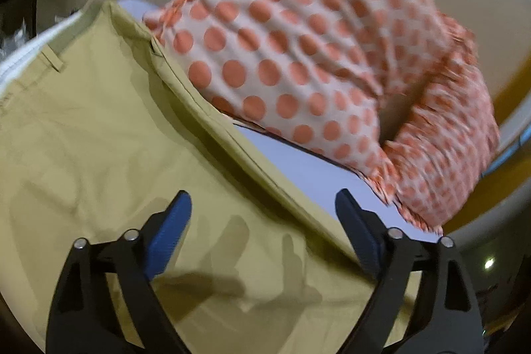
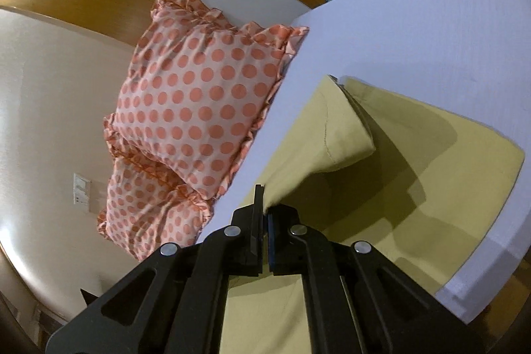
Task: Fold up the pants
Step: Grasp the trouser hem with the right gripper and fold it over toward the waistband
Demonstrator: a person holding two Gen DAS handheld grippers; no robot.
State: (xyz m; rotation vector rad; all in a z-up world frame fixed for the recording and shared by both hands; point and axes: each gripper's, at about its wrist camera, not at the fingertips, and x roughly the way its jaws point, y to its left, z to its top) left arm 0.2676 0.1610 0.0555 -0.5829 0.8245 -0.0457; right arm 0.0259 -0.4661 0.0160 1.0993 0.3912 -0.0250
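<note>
Khaki pants point(image 1: 109, 135) lie spread on a white bed sheet point(image 1: 298, 168); the waistband with a belt loop is at the upper left of the left wrist view. My left gripper point(image 1: 264, 204) is open and empty, hovering just above the pants near their edge. My right gripper point(image 2: 264, 208) is shut on a raised fold of the pants point(image 2: 332, 135), lifting that part above the rest of the fabric point(image 2: 448, 175) lying flat on the sheet point(image 2: 415, 22).
Two pink pillows with orange dots point(image 2: 199, 102) point(image 1: 315, 48) rest against the wall at the bed's edge, close to the pants. A wooden headboard point(image 2: 83, 2) and a wall switch point(image 2: 81, 189) lie beyond. The bed's edge point(image 2: 491, 264) is at the right.
</note>
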